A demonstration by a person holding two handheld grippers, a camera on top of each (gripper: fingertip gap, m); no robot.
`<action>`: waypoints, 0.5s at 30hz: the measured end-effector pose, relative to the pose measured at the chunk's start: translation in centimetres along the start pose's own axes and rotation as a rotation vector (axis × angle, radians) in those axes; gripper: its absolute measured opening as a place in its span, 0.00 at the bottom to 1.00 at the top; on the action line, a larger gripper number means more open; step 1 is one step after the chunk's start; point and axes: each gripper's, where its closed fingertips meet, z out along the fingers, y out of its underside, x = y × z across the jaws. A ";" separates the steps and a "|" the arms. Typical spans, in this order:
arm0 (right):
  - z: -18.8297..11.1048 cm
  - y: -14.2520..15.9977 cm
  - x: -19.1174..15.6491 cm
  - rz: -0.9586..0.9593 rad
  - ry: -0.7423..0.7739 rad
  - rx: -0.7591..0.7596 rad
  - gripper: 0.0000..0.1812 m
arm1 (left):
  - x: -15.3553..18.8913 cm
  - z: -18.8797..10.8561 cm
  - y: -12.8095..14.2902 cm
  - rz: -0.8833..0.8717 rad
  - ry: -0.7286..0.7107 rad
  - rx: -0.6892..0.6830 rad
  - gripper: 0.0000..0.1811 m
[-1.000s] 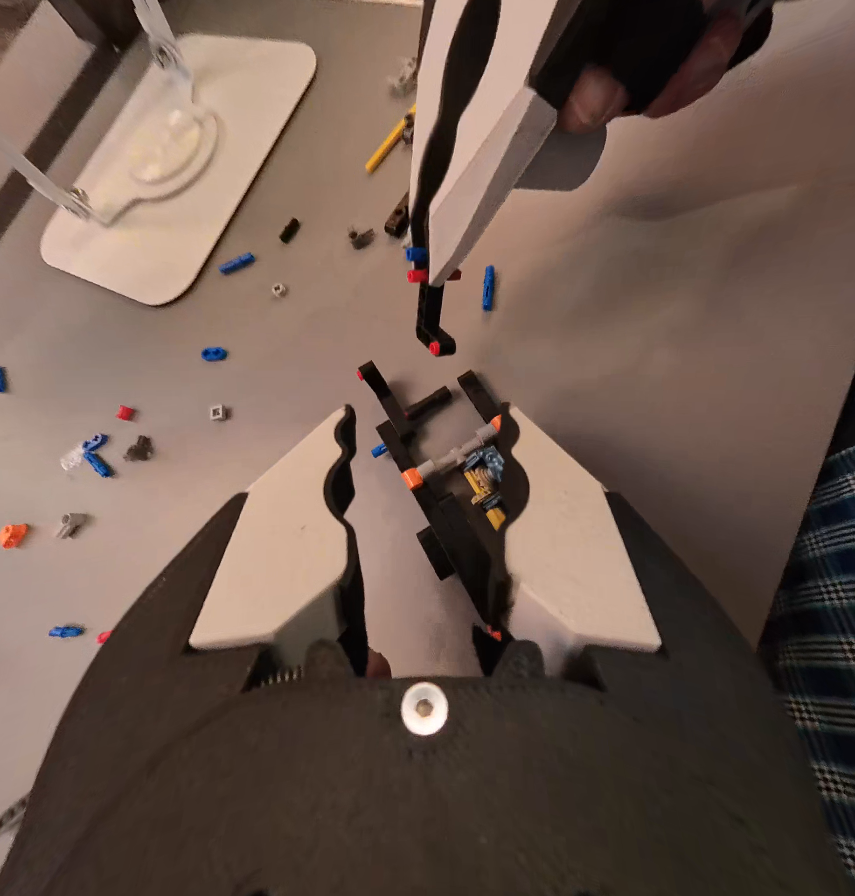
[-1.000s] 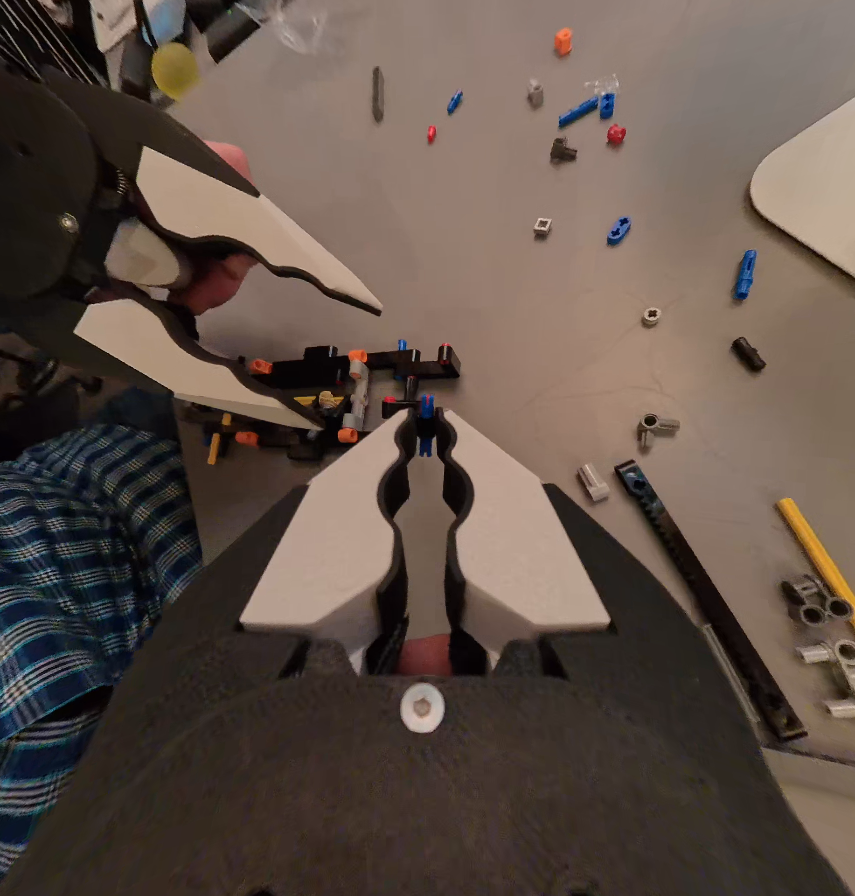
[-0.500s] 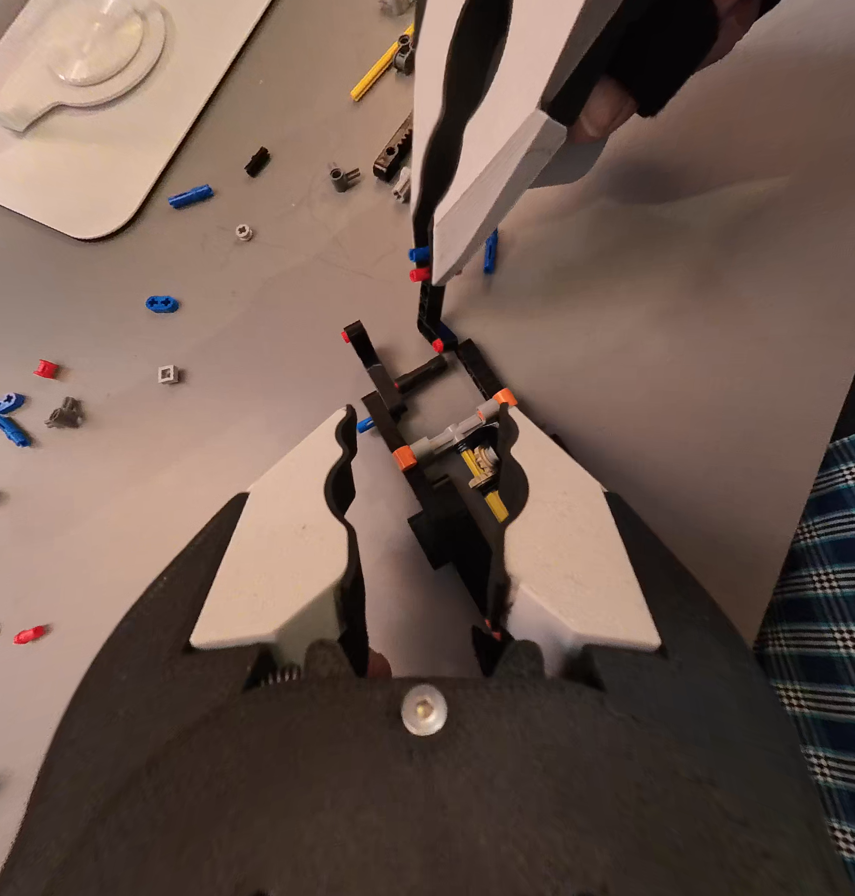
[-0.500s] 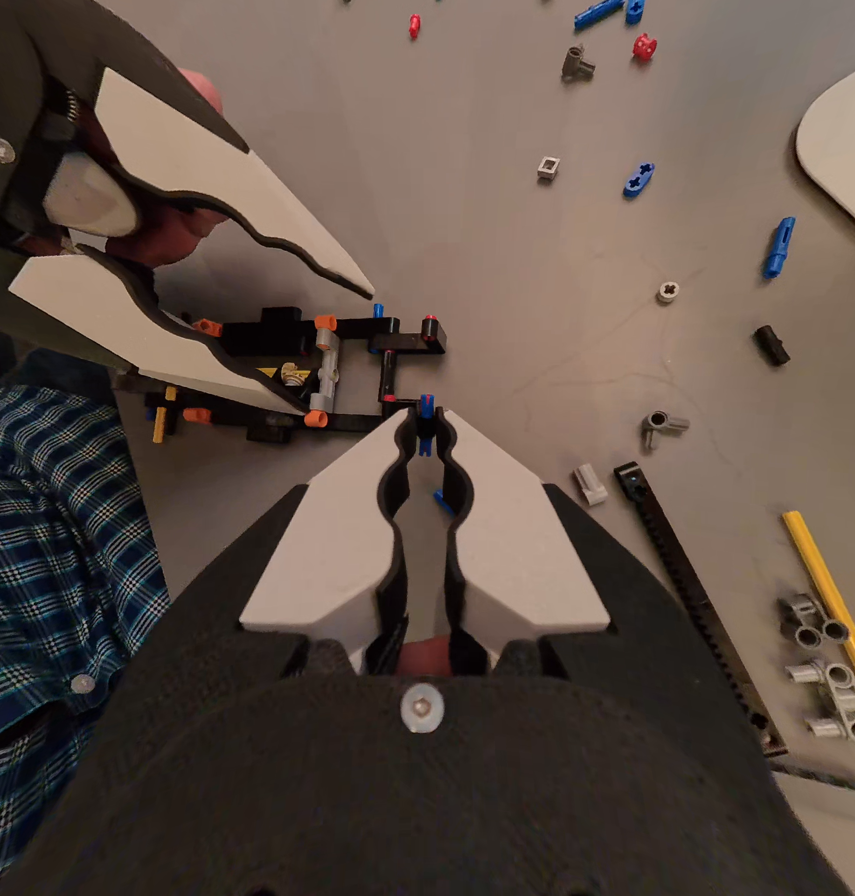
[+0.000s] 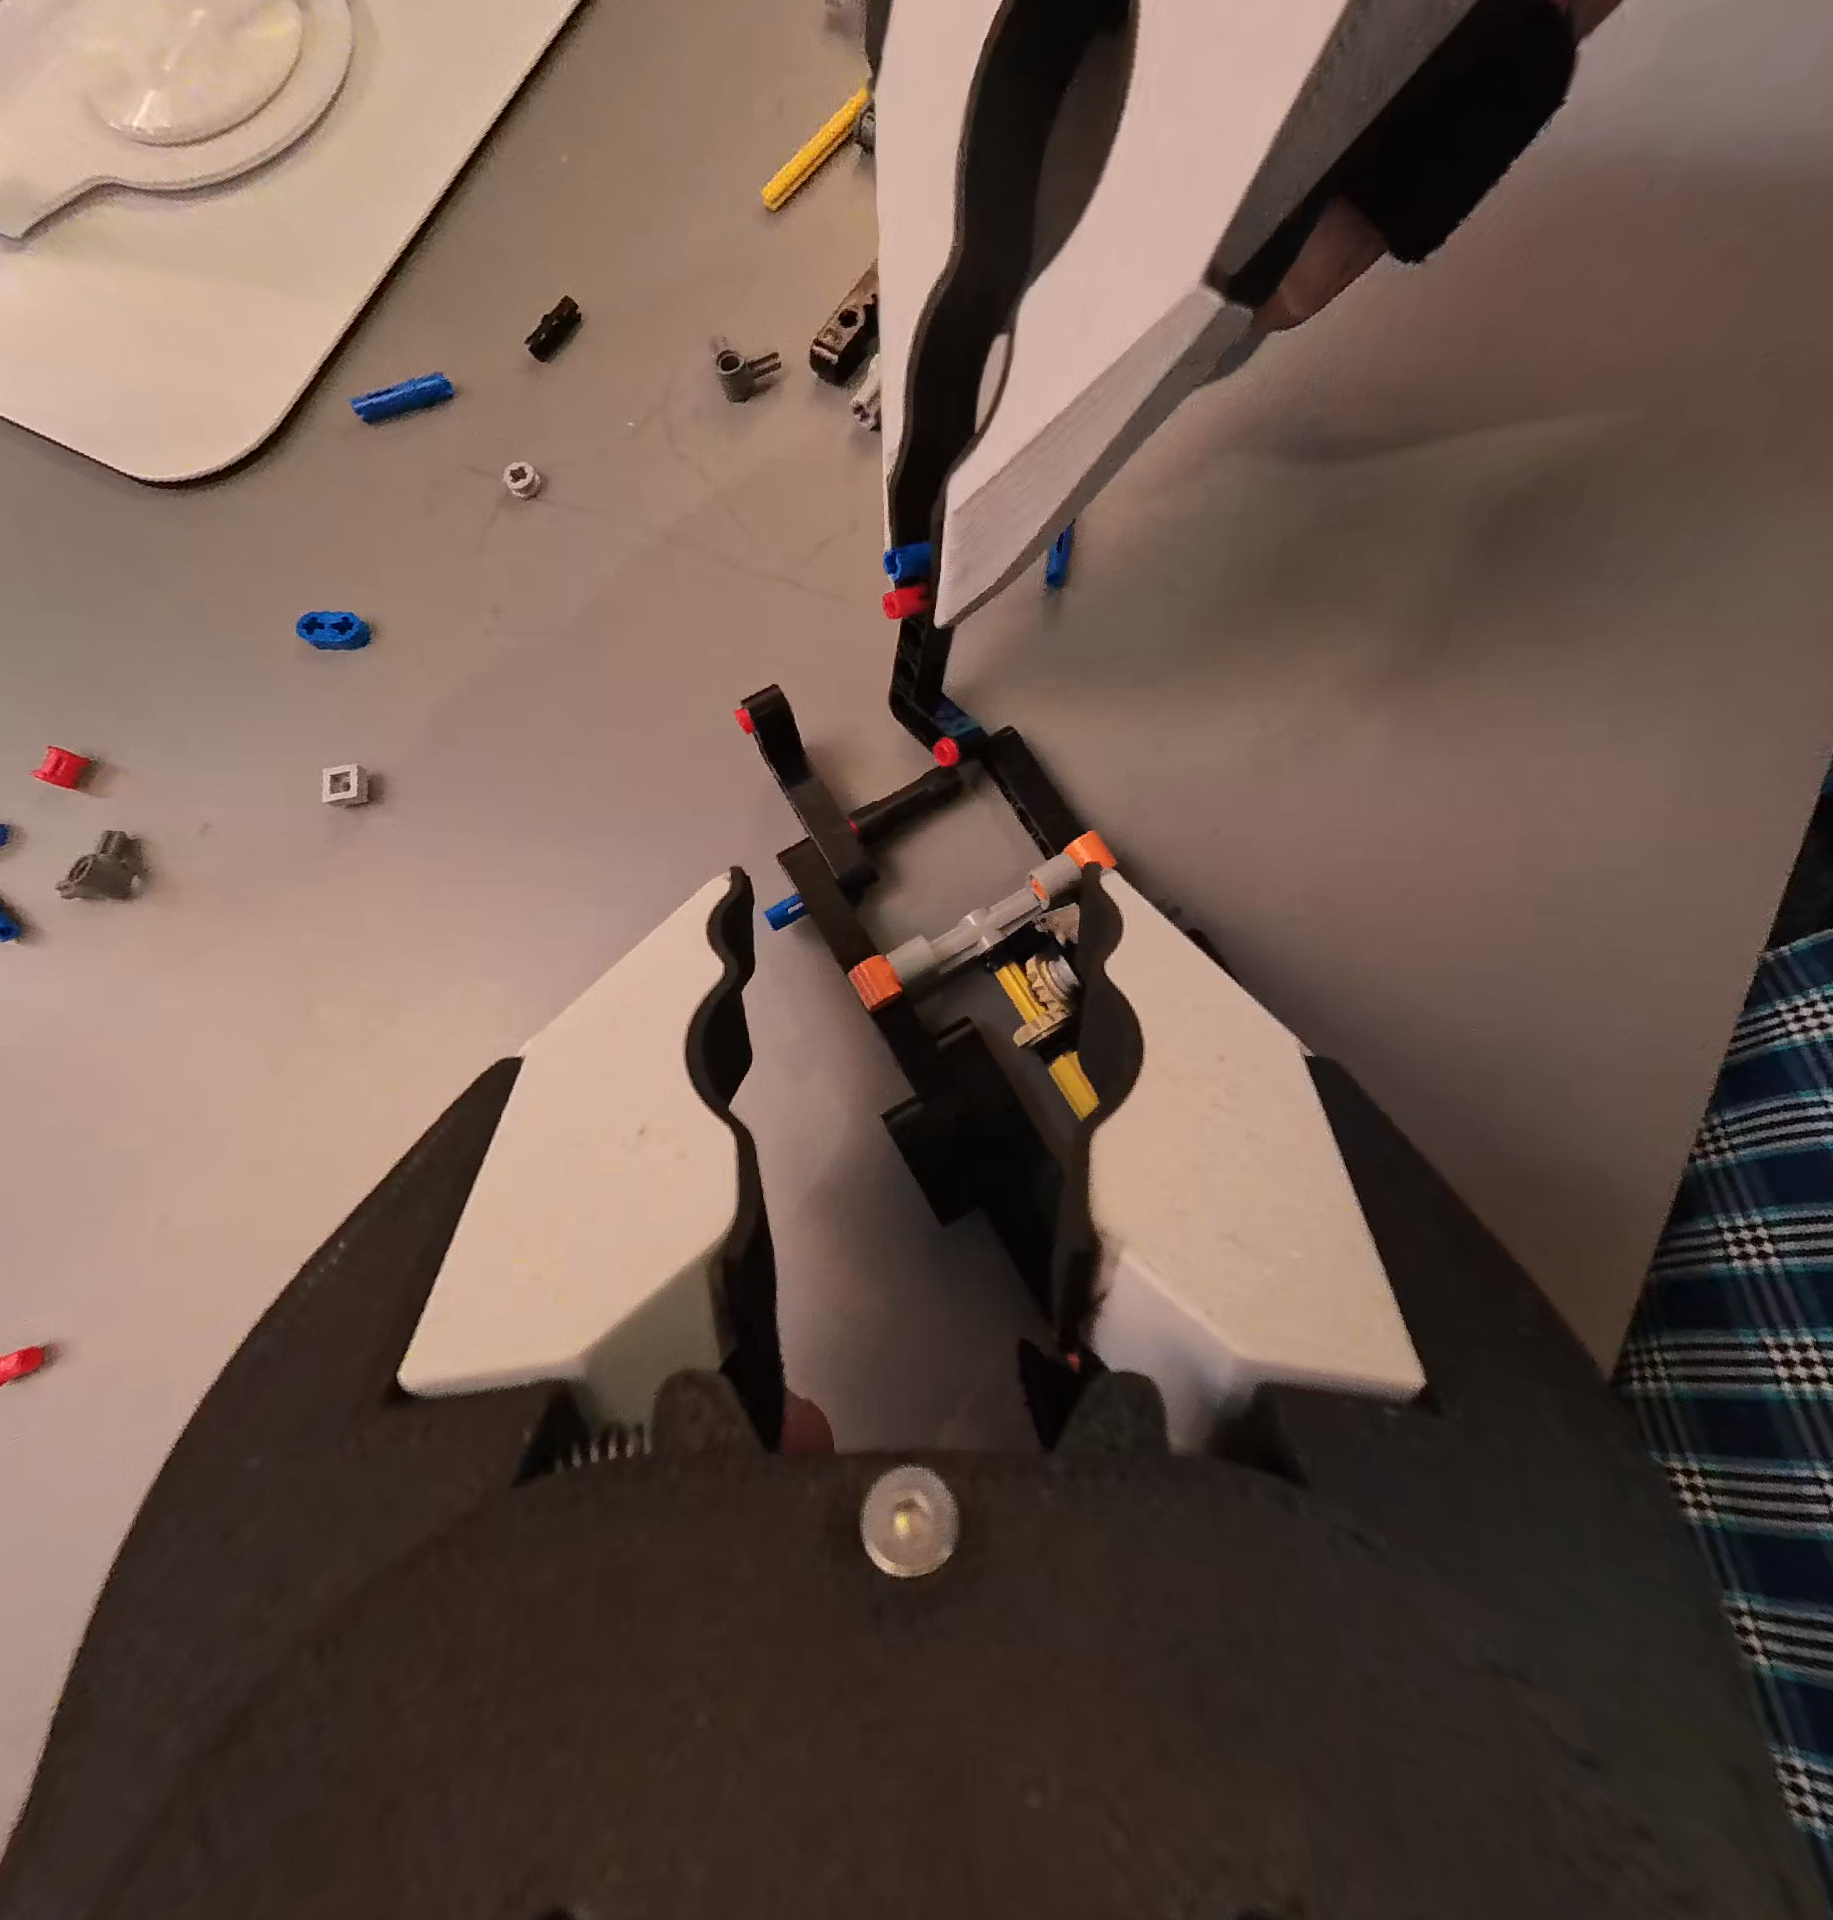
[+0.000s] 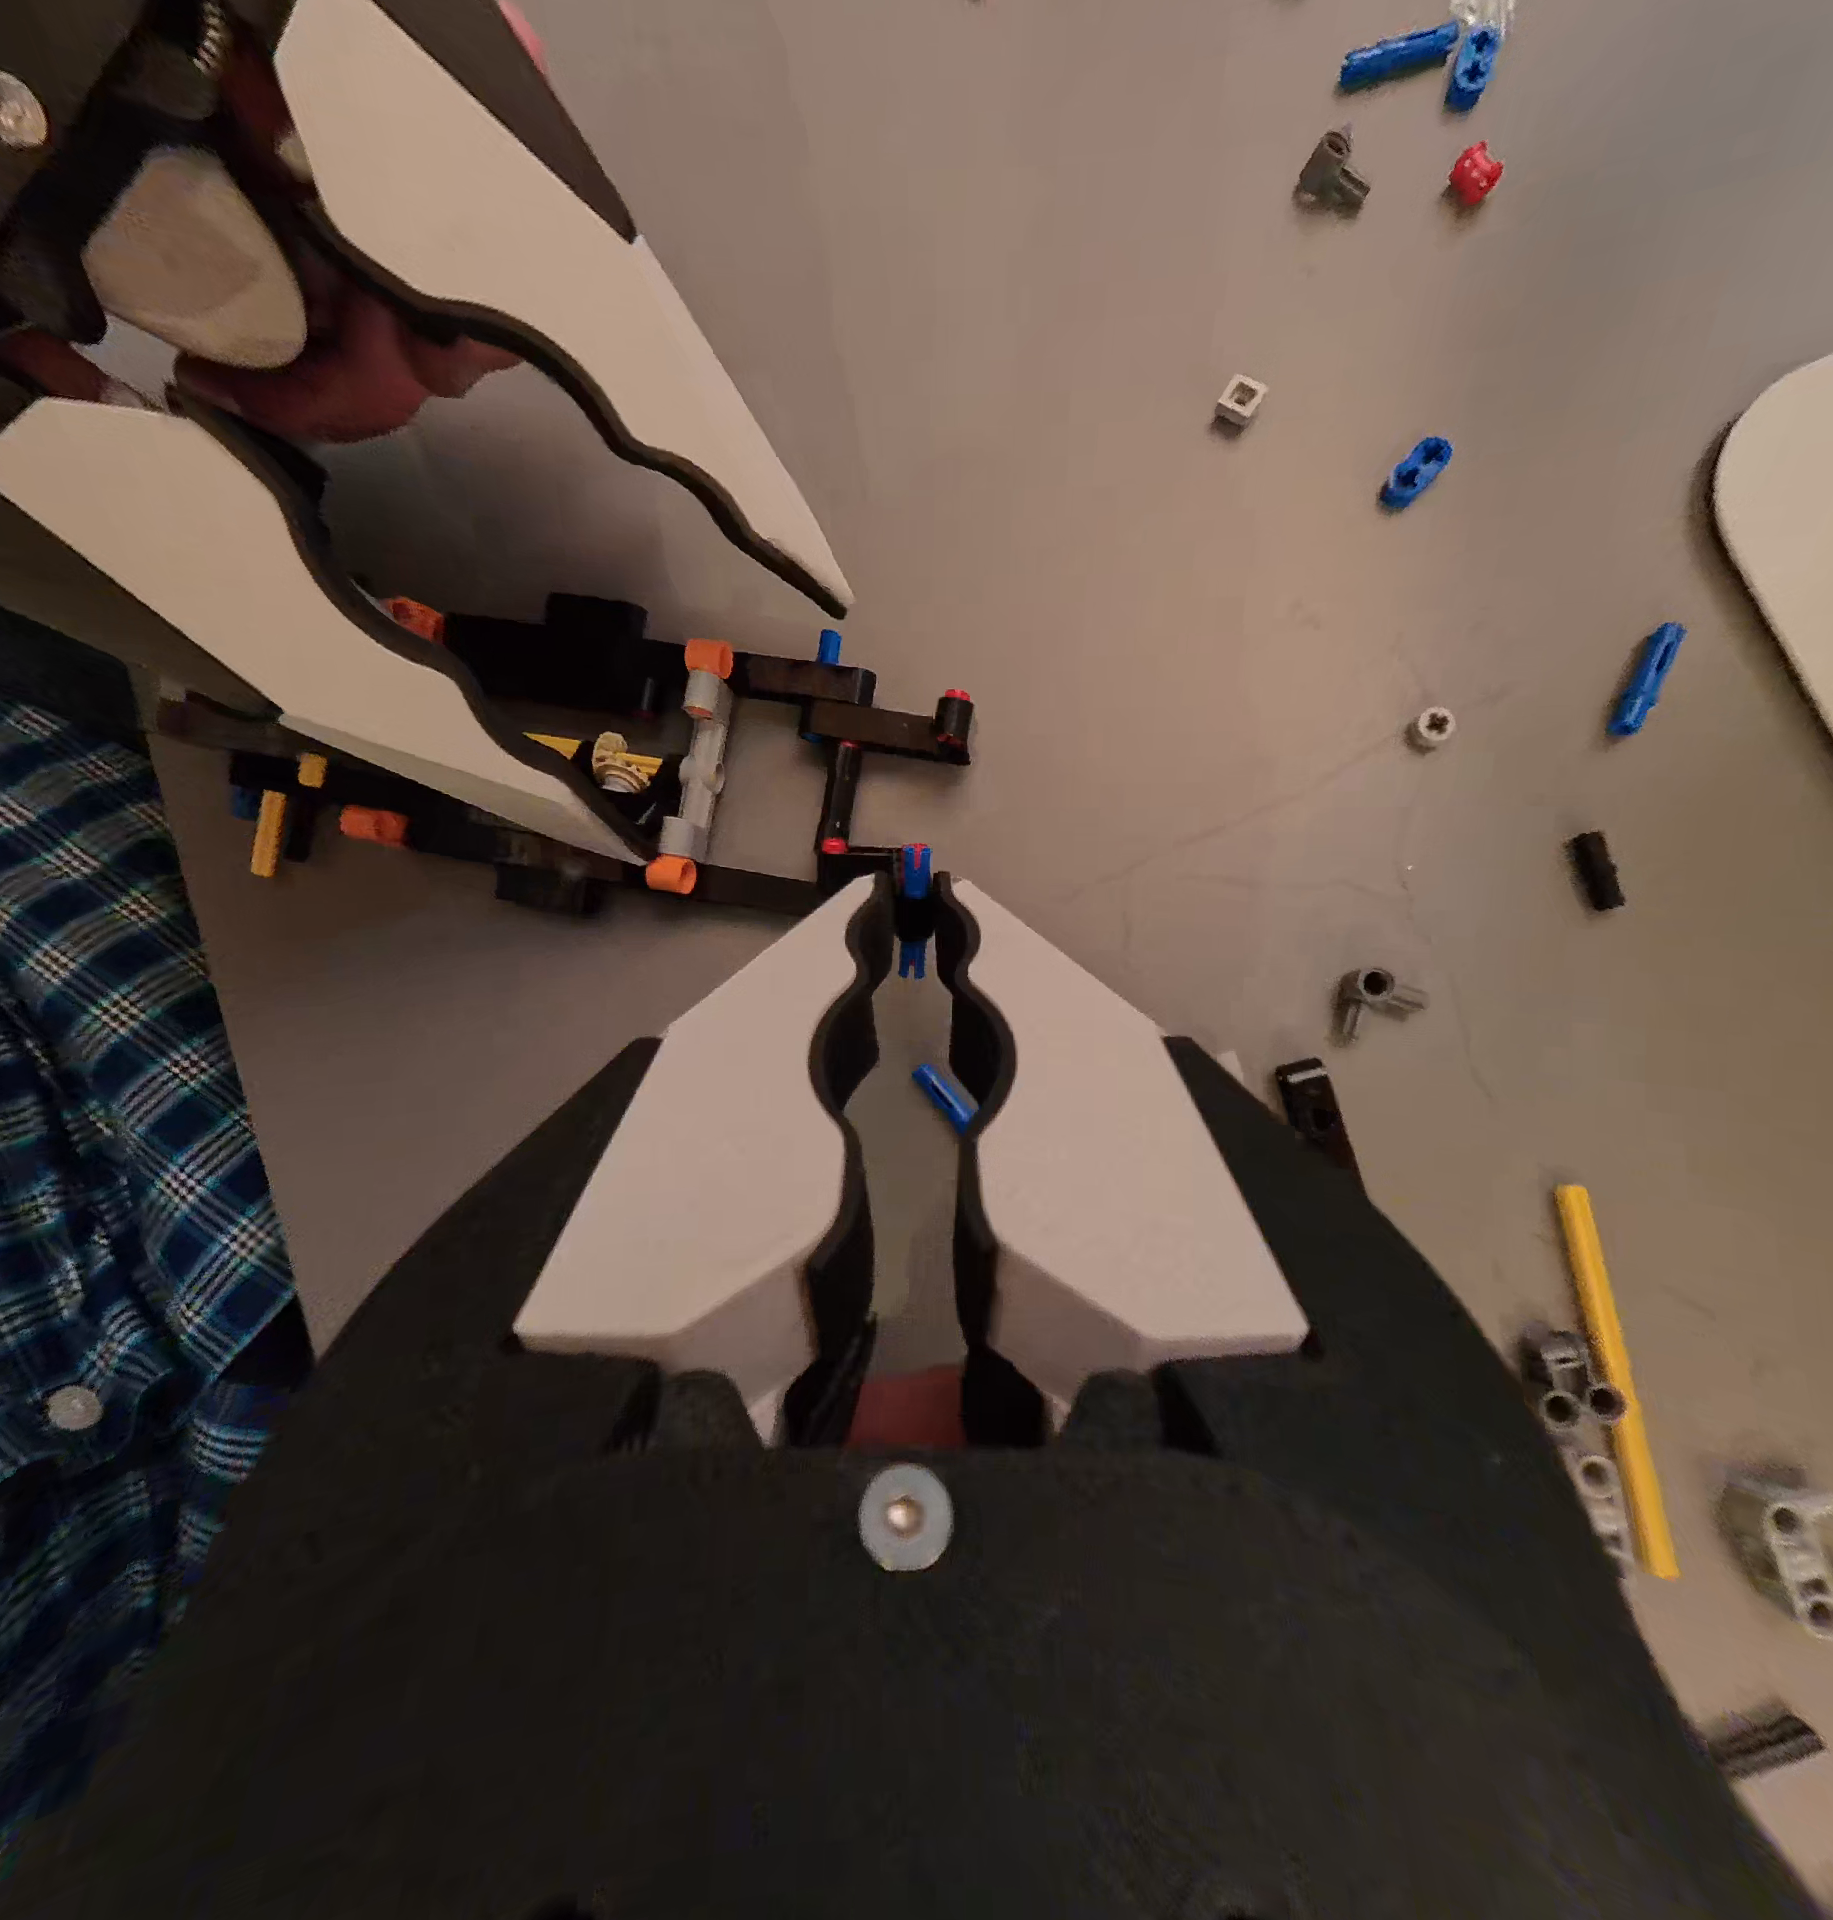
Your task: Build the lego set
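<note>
A black lego frame (image 5: 829, 821) with orange bushes, a grey axle joiner and a yellow axle lies on the grey table. My left gripper (image 5: 912, 883) is open and straddles it, its right finger resting on the frame's right side. My right gripper (image 5: 927, 603) comes down from above, shut on a bent black beam (image 5: 912, 665) with blue and red pins. The beam's lower end touches the far end of the frame's right arm. In the right wrist view my right gripper (image 6: 912, 888) pinches that beam (image 6: 860, 857) beside the frame (image 6: 860, 717), and my left gripper (image 6: 740, 727) shows at upper left.
Loose pieces lie around: a blue pin (image 5: 403, 397), a blue connector (image 5: 332, 630), a red bush (image 5: 60, 767), a yellow axle (image 6: 1608, 1371), grey connectors (image 6: 1577, 1392). A white board (image 5: 164, 260) sits far left. A plaid sleeve (image 5: 1774, 1247) marks the table's near edge. The tips of one gripper are about 5 cm away from the tips of the other.
My right gripper has lowered the bent beam from just above the frame until its end meets the frame's right arm. My left gripper stays open over the frame.
</note>
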 end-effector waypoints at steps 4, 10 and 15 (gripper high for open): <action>0.1 0.0 0.3 -0.079 0.049 -0.040 0.03 | 0.0 0.0 0.0 -0.004 0.004 0.003 0.34; 0.2 -0.1 0.2 -0.103 0.055 -0.044 0.02 | 0.1 0.0 0.1 -0.023 0.004 0.007 0.35; 0.0 0.0 0.3 -0.119 0.057 -0.073 0.02 | 0.2 0.2 0.0 -0.080 -0.005 0.007 0.35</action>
